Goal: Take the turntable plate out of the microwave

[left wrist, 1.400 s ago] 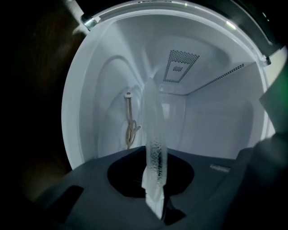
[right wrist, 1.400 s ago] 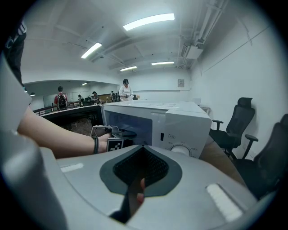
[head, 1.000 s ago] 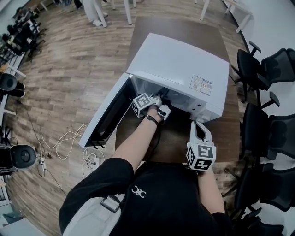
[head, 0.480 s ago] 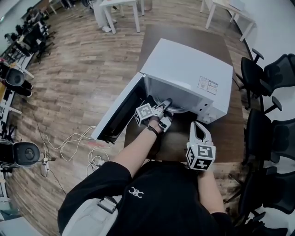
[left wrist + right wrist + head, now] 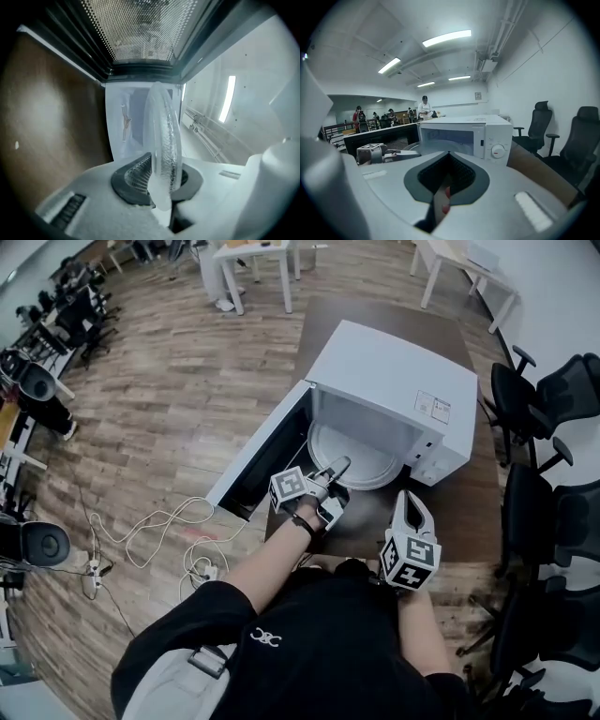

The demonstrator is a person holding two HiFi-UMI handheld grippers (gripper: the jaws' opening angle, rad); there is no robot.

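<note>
The white microwave (image 5: 394, 381) stands on a dark brown table (image 5: 370, 521) with its door (image 5: 262, 457) swung open to the left. The round glass turntable plate (image 5: 361, 454) sticks partly out of the cavity. My left gripper (image 5: 335, 471) is shut on its near rim. In the left gripper view the plate (image 5: 164, 140) stands edge-on between the pads of the left gripper (image 5: 161, 180), with the door's mesh (image 5: 140, 28) above. My right gripper (image 5: 411, 501) hovers shut and empty to the right of the plate; the right gripper (image 5: 445, 187) faces the microwave (image 5: 461, 136).
Black office chairs (image 5: 548, 390) line the right side of the table. White cables (image 5: 178, 531) lie on the wooden floor at the left. White tables (image 5: 253, 259) stand farther back. People (image 5: 424, 107) are at desks far across the room.
My left gripper has drawn back toward me with the plate, which has slid from deep inside the cavity to partly outside. The right gripper shifted slightly.
</note>
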